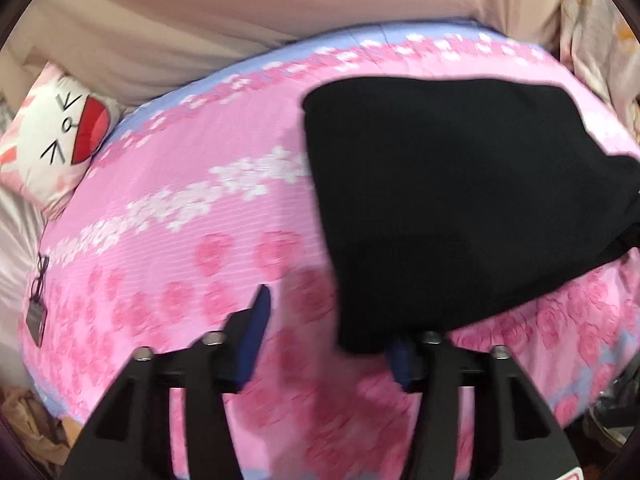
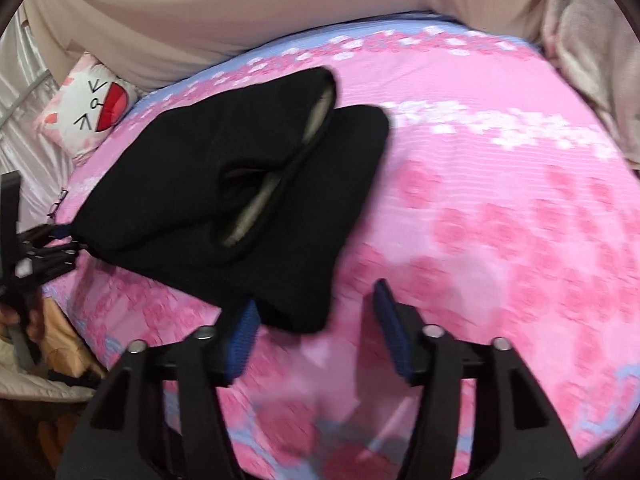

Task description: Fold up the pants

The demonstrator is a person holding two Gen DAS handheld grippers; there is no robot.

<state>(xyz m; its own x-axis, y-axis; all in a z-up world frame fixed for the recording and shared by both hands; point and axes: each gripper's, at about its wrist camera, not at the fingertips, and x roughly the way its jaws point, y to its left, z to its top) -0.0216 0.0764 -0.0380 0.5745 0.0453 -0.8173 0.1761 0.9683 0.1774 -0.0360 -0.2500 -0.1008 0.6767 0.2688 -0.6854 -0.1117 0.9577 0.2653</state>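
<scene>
The black pants [image 1: 448, 200] lie folded on the pink rose-print bed cover [image 1: 180, 240]. In the right wrist view the pants [image 2: 240, 200] show stacked layers with a pale lining at the open edges. My left gripper [image 1: 332, 328] is open; its right finger is under the near corner of the pants, its left finger [image 1: 256, 328] is over bare cover. My right gripper [image 2: 316, 320] is open, with the pants' near corner resting over its left finger [image 2: 242, 336]. The left gripper also shows in the right wrist view [image 2: 60, 240], at the pants' left corner.
A white cartoon-face pillow [image 1: 56, 136] lies at the bed's far left. Beige curtain [image 1: 280, 20] hangs behind the bed. Glasses and a tag on a cord [image 1: 38, 292] lie at the left edge. Clutter [image 2: 48, 340] sits beside the bed below left.
</scene>
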